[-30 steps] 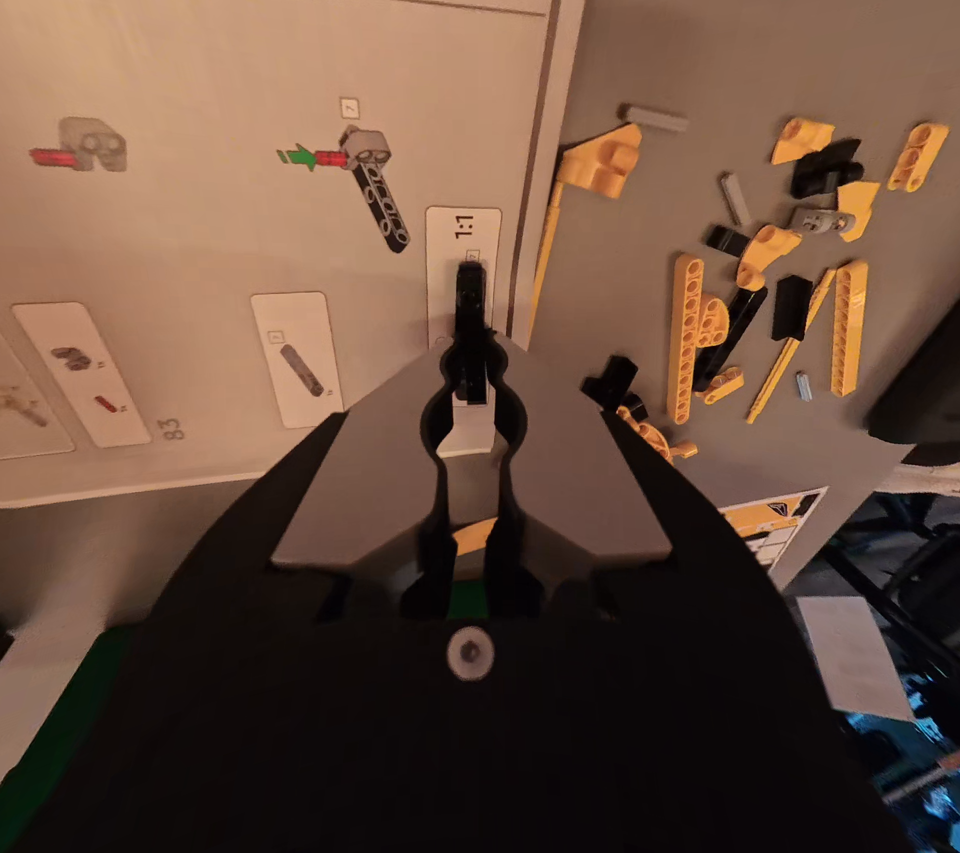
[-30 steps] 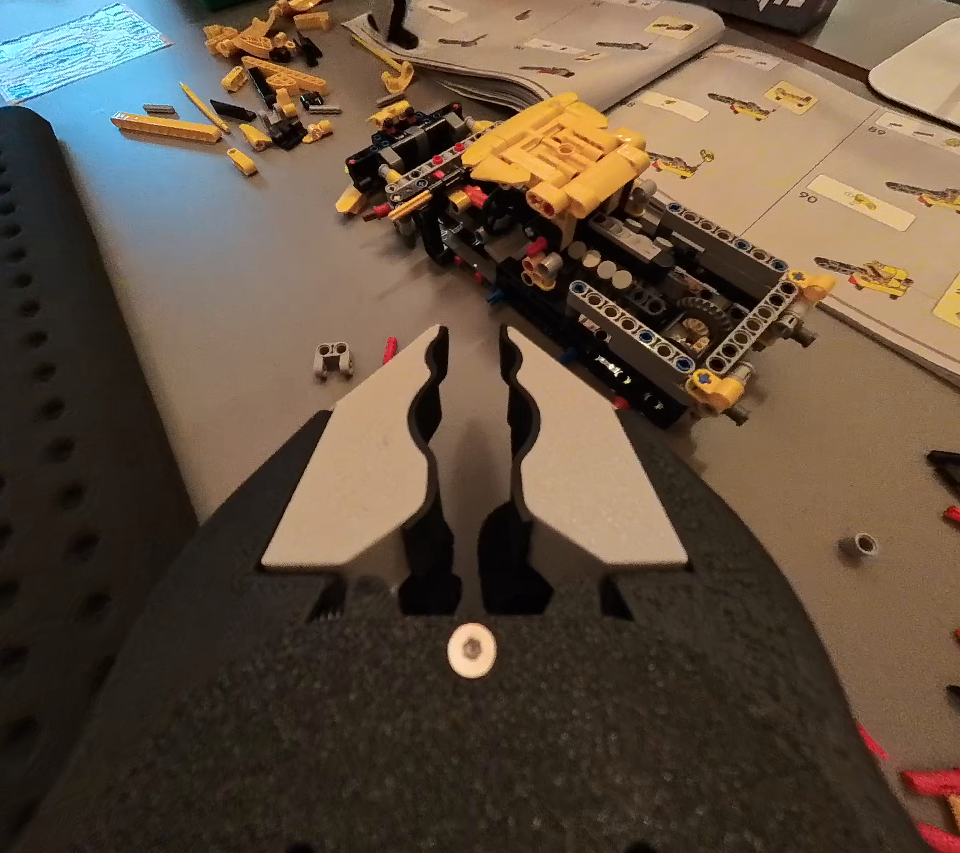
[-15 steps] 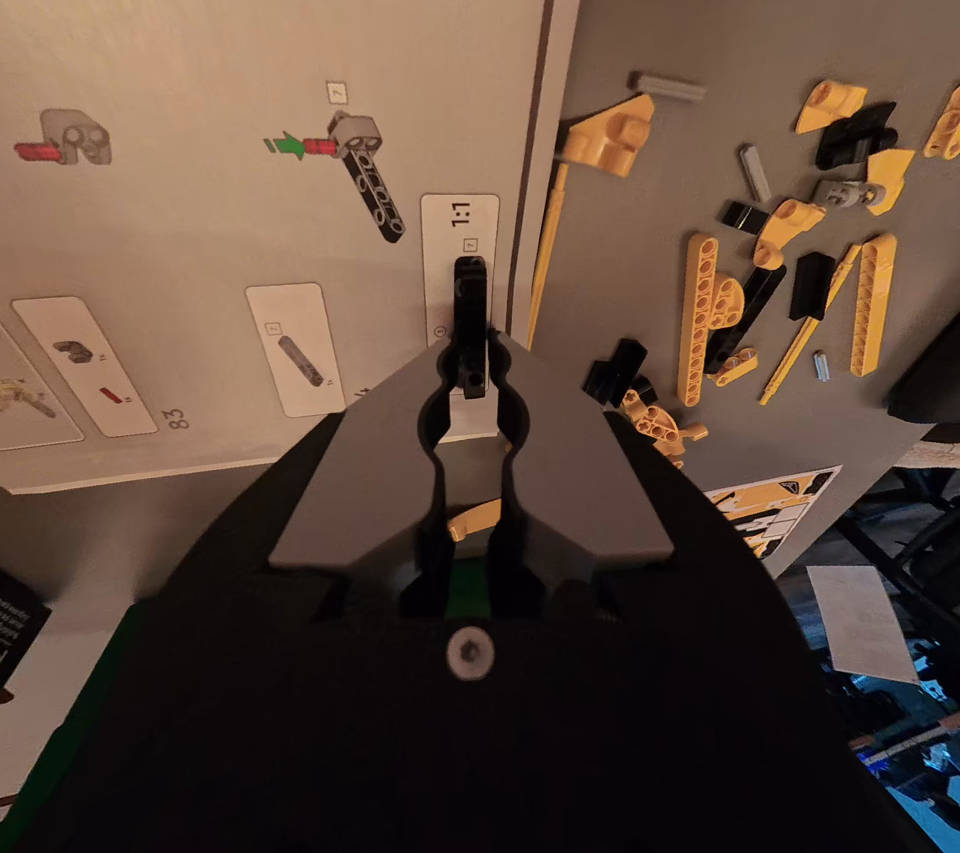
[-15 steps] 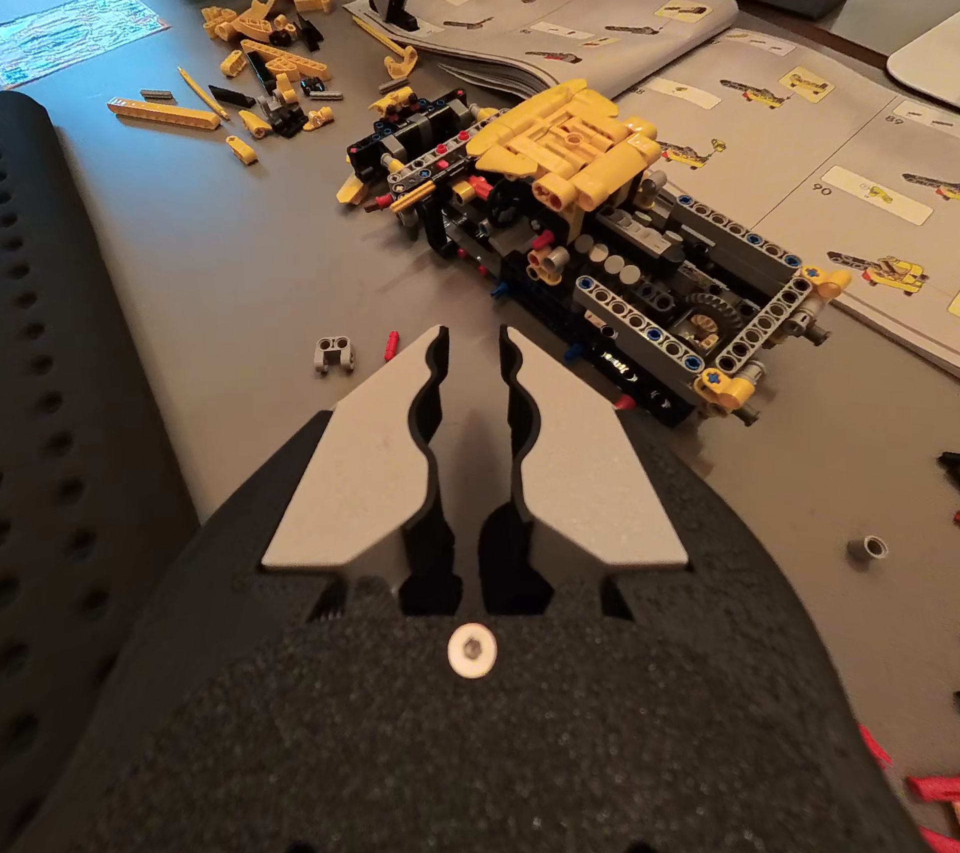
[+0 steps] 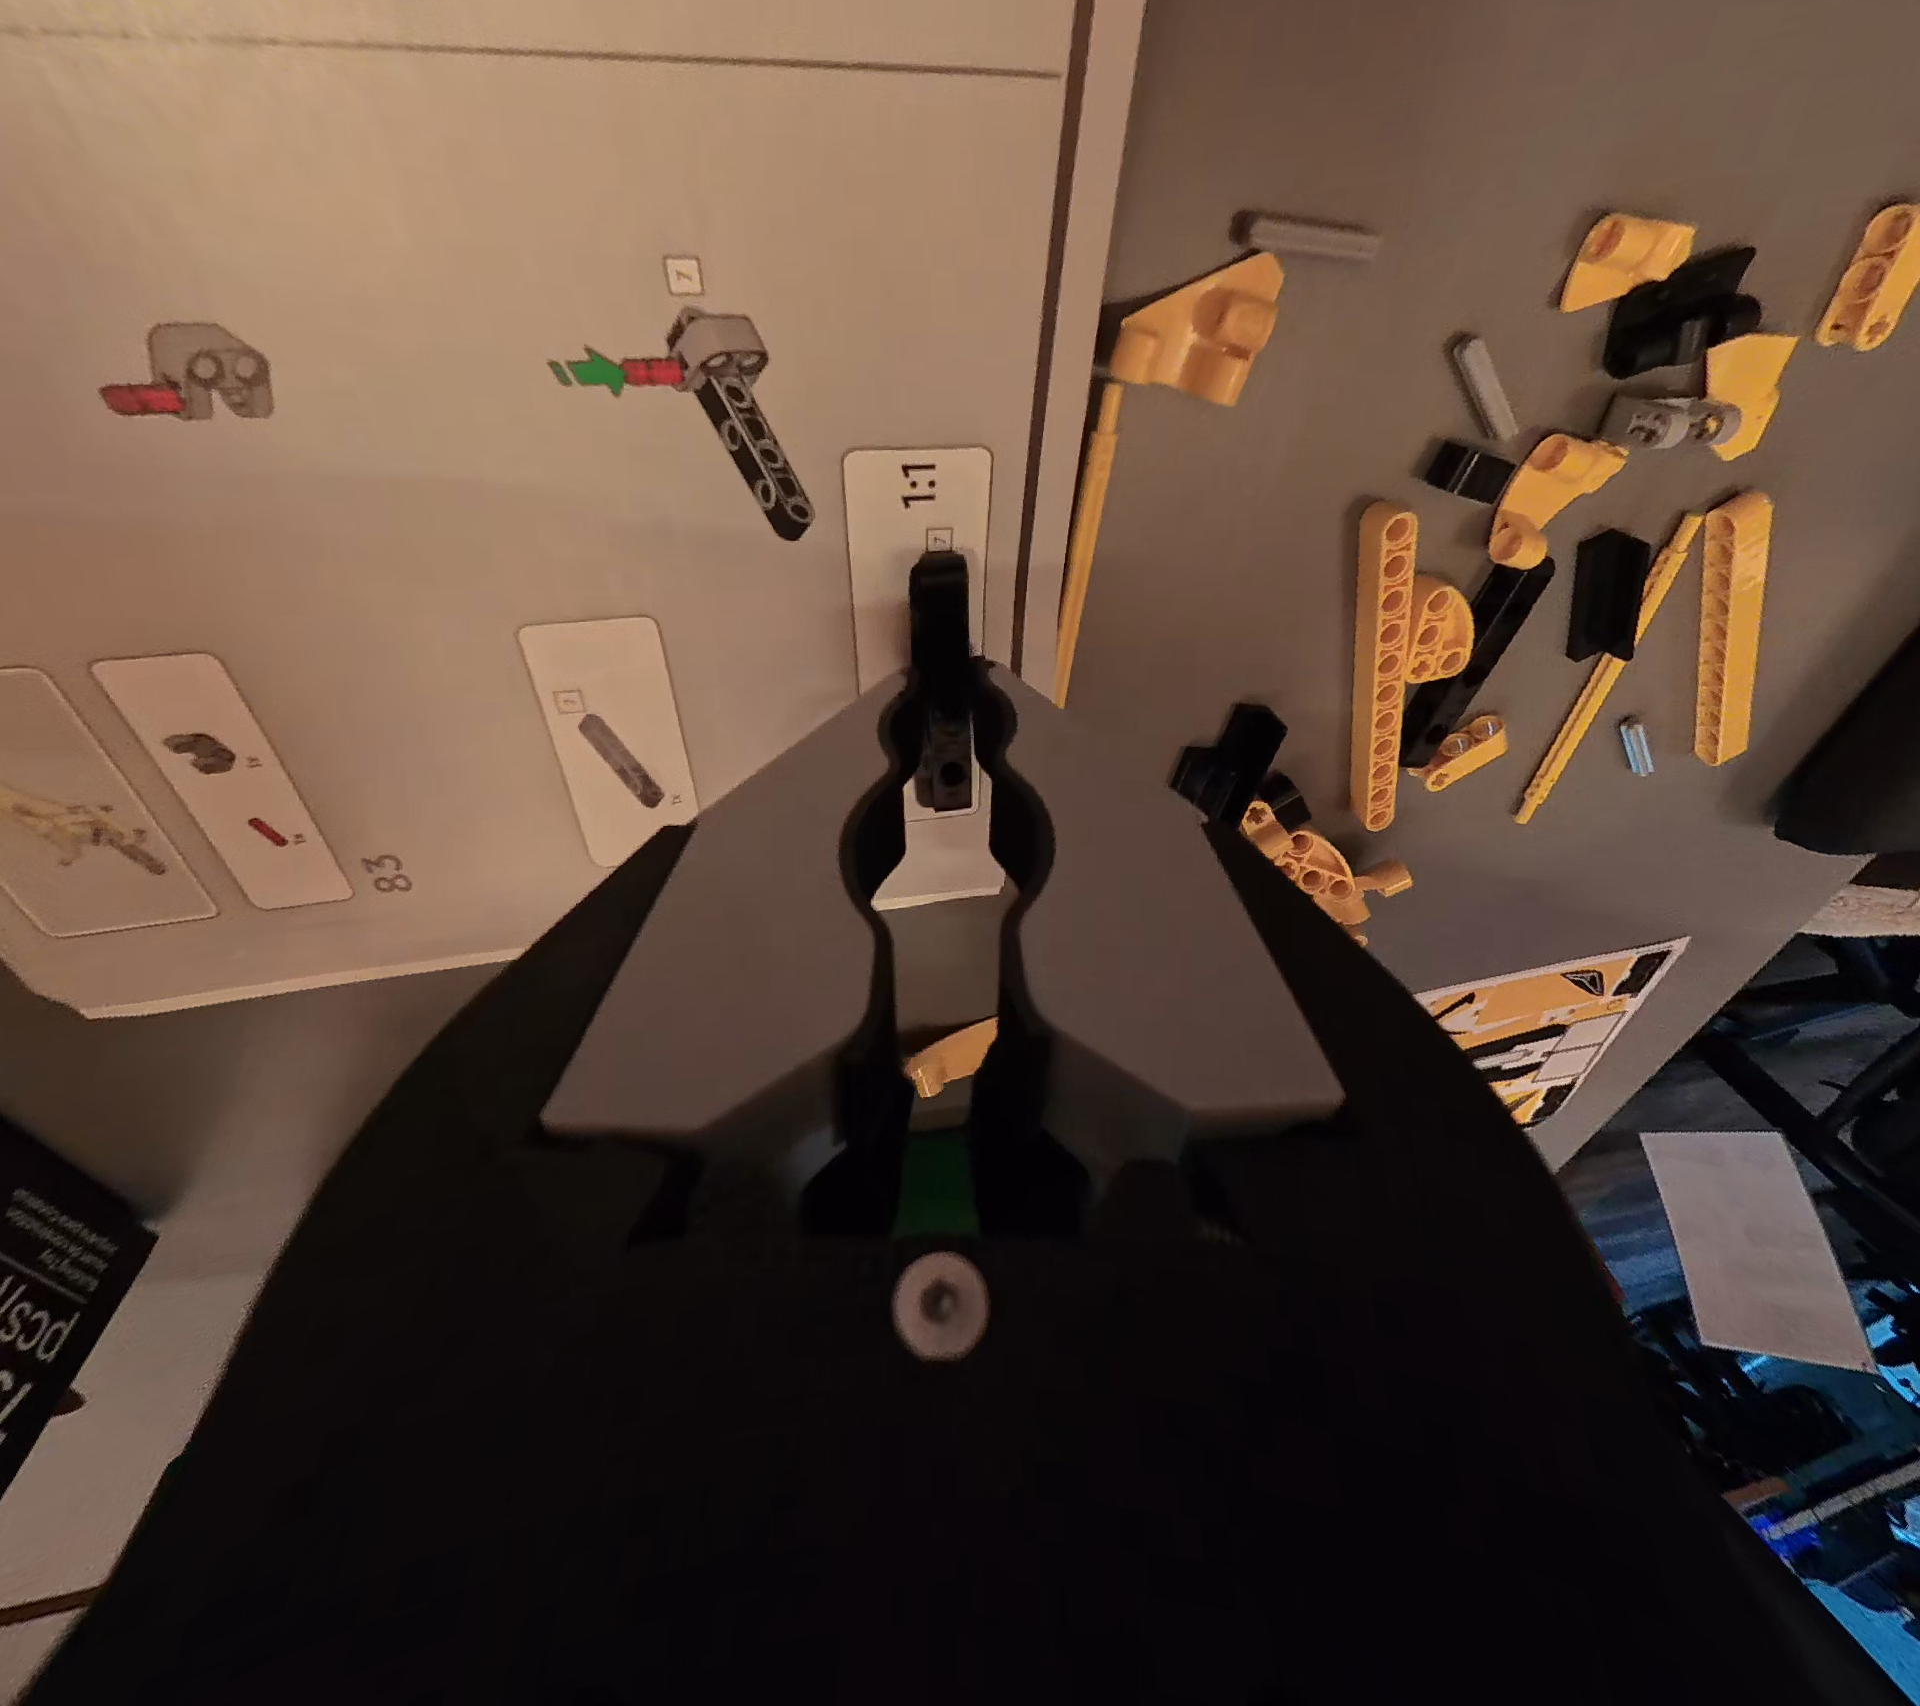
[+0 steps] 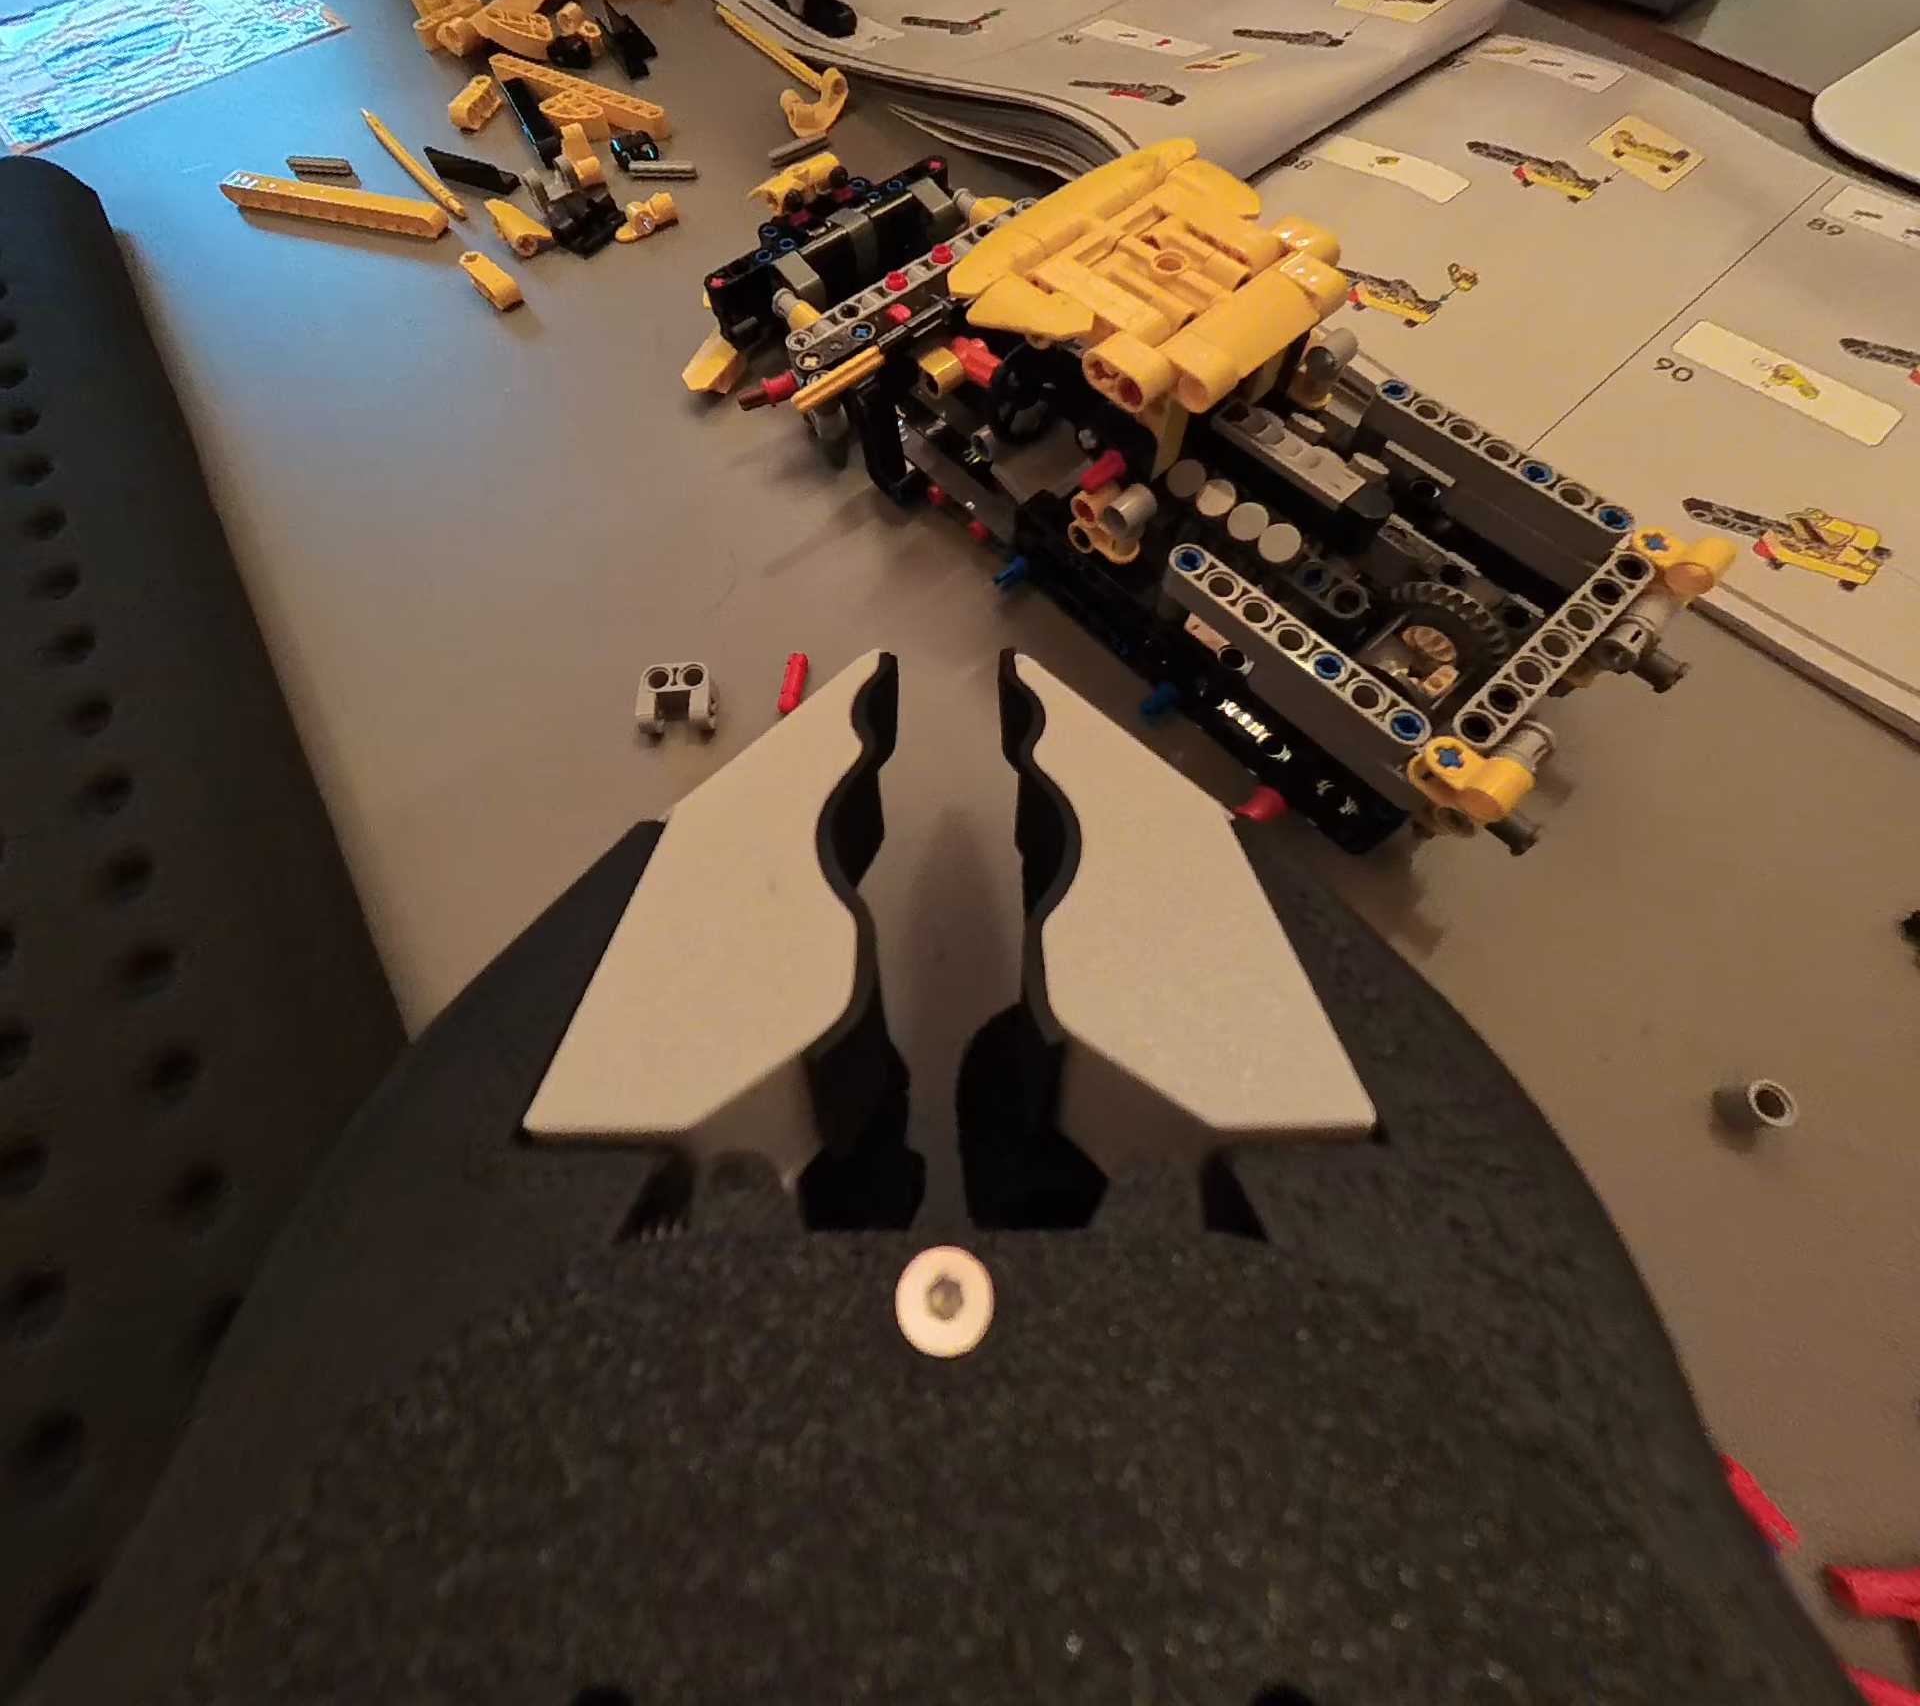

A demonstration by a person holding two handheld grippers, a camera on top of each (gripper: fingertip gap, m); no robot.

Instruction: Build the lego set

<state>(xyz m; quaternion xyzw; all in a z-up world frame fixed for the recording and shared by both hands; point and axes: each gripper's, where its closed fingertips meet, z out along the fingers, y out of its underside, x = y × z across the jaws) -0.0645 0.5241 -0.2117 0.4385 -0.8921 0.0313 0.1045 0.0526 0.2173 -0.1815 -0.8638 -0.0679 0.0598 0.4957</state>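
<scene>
The left tongs (image 5: 940,680) are clamped on a slim black lego beam (image 5: 938,617), holding it over the open paper instruction booklet (image 5: 520,202), close to the page's edge. Beside that edge, loose yellow and black lego pieces (image 5: 1558,565) lie scattered on the grey bench (image 5: 1455,46). The right tongs (image 6: 945,669) stand apart and empty above the bench, near a small grey lego connector (image 6: 675,695) and a short red pin (image 6: 793,680). The half-built yellow and black lego car (image 6: 1143,430) sits mid-bench, touching the booklet.
</scene>
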